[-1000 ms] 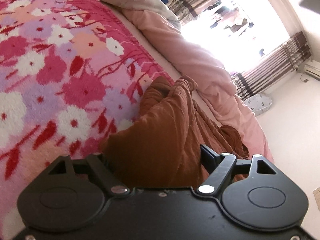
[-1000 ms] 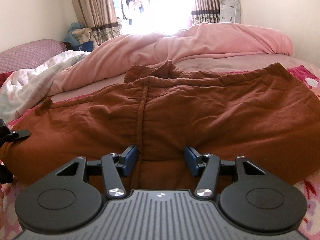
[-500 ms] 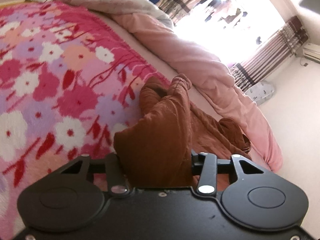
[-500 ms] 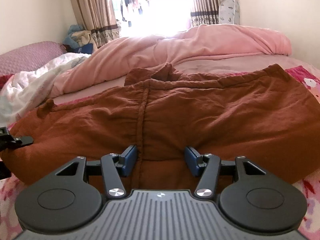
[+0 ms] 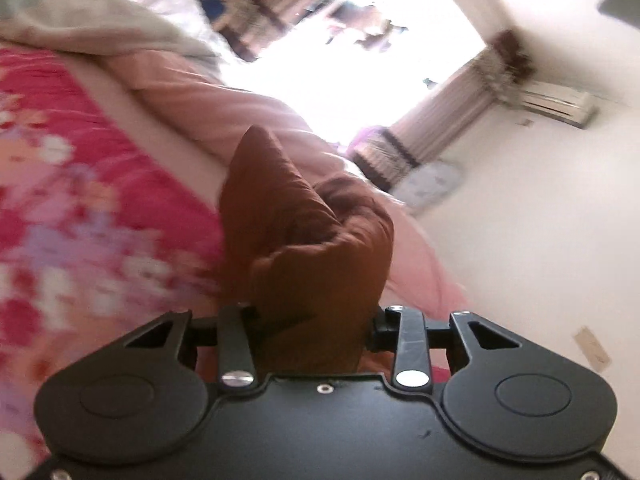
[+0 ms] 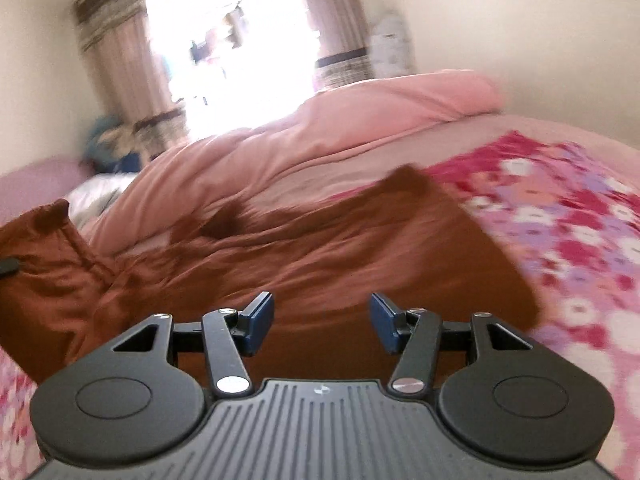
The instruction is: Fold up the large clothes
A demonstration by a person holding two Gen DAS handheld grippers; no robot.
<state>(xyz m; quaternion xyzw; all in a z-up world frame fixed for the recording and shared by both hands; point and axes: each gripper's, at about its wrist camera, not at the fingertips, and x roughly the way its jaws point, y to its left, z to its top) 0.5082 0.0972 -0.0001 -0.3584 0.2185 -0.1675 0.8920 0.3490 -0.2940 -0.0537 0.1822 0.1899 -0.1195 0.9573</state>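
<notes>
A large brown garment (image 6: 320,248) lies spread on the floral bed cover. My left gripper (image 5: 308,320) is shut on one end of the brown garment (image 5: 304,240) and holds it raised off the bed; that lifted end shows at the far left of the right wrist view (image 6: 48,264). My right gripper (image 6: 322,320) is open and empty, just above the near edge of the garment, with its blue pads (image 6: 260,316) apart. Both views are blurred by motion.
The pink and red floral blanket (image 6: 560,240) covers the bed. A pink duvet (image 6: 340,132) is bunched along the far side. A white quilt (image 5: 100,12) lies to the left. A bright window with curtains (image 6: 224,40) is behind.
My left gripper has closed on the garment's end and lifted it up and inward. My right gripper has moved up and right; its jaws stay open.
</notes>
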